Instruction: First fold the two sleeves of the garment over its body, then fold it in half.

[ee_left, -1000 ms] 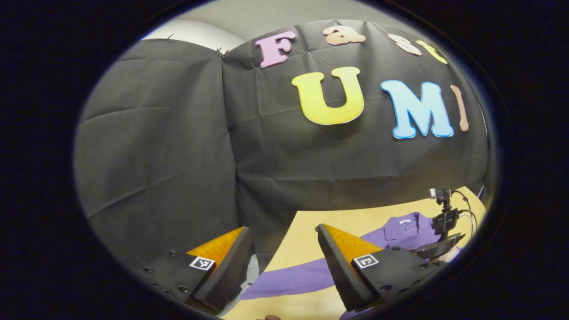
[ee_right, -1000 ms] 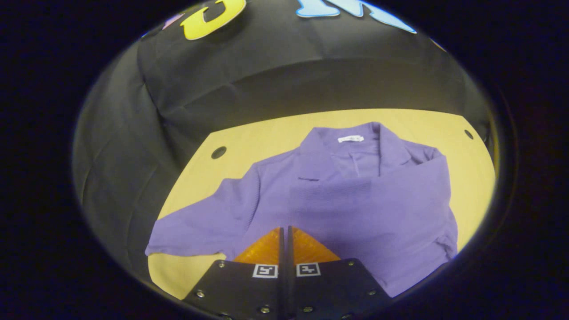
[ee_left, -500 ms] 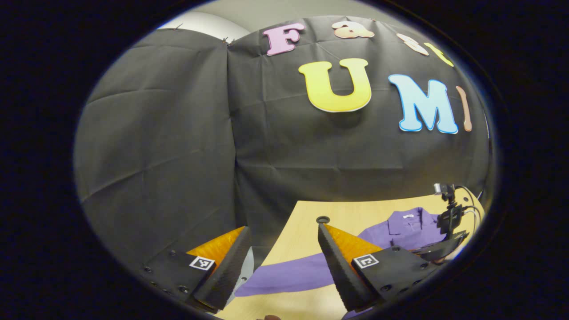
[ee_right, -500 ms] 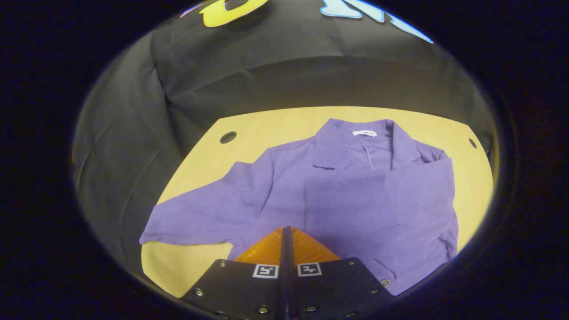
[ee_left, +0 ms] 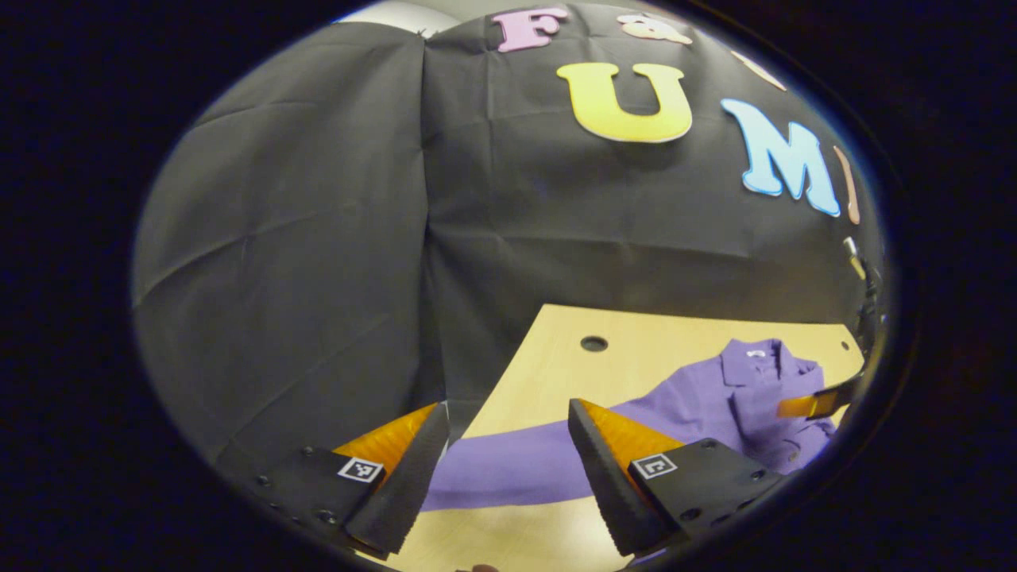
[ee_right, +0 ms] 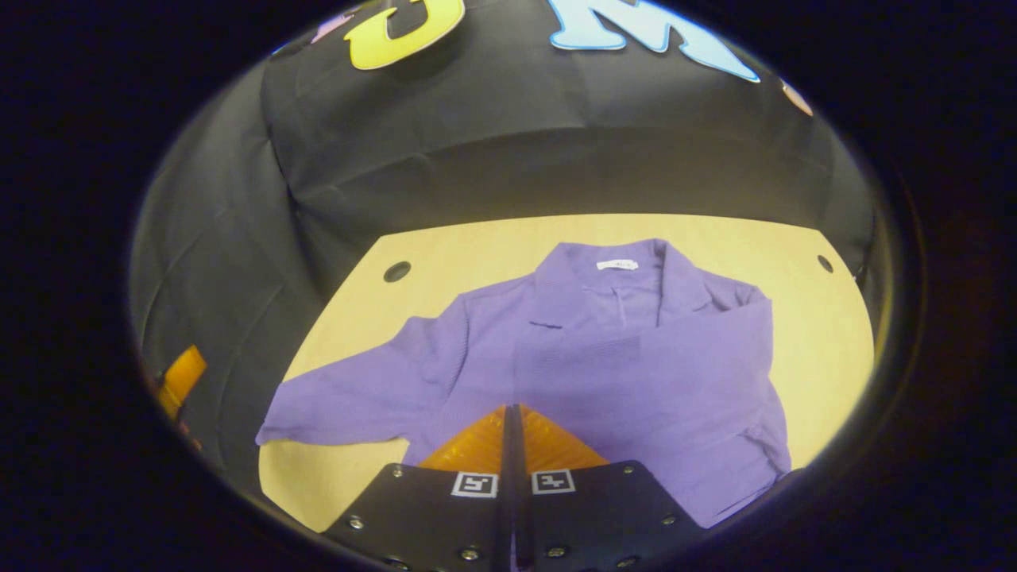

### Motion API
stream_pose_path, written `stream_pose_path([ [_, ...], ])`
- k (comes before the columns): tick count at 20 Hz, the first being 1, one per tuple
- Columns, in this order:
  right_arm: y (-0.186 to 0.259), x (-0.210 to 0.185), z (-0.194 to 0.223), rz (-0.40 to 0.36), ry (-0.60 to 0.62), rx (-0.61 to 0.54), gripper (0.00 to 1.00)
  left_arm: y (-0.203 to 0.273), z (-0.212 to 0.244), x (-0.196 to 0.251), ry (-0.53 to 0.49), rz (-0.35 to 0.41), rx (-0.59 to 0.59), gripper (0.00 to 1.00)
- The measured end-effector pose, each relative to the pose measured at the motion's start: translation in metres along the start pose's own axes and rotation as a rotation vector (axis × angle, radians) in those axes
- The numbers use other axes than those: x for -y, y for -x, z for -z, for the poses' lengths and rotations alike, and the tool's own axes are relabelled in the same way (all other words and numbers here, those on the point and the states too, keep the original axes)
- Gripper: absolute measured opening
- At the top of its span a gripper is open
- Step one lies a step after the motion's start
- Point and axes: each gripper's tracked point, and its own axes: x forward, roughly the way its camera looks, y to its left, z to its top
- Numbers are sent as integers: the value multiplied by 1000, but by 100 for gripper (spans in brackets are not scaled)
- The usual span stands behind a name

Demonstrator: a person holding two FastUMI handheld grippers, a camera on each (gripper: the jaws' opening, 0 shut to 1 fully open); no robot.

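Note:
A purple collared garment (ee_right: 604,373) lies flat on the wooden table (ee_right: 477,246), collar and white label at the far side. One sleeve (ee_right: 699,334) is folded across the body. The other sleeve (ee_right: 342,401) stretches out flat to the left, toward the table's edge. My right gripper (ee_right: 508,410) hovers over the garment's near part, shut with nothing seen between the fingers. My left gripper (ee_left: 504,409) is open above the table's left edge, and the outstretched sleeve (ee_left: 508,469) shows between its fingers, lower down. The same left gripper (ee_right: 181,380) shows at the left rim of the right gripper view.
The table has round holes near its far corners (ee_right: 396,272) (ee_right: 824,263). Black cloth walls close in behind it and on the left. The right gripper (ee_left: 818,403) shows at the far right of the left gripper view, over the garment (ee_left: 747,389).
The left gripper has tipped down toward the table, bringing more of the sleeve and tabletop into its view, and it now appears in the right gripper view. The right gripper stays shut, drifting slightly.

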Motion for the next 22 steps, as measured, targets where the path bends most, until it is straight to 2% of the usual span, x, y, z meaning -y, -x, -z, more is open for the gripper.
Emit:
stream_pose_path([
  [11,22,24,8,65,-9,-9,1,-54,118,-25,66,-48,-234,98],
  [19,36,42,15,124,-51,-22,1,-68,158,-38,64,-67,-314,98],
  [22,38,47,14,140,-60,-20,1,-67,156,-40,73,-59,-311,97],
])
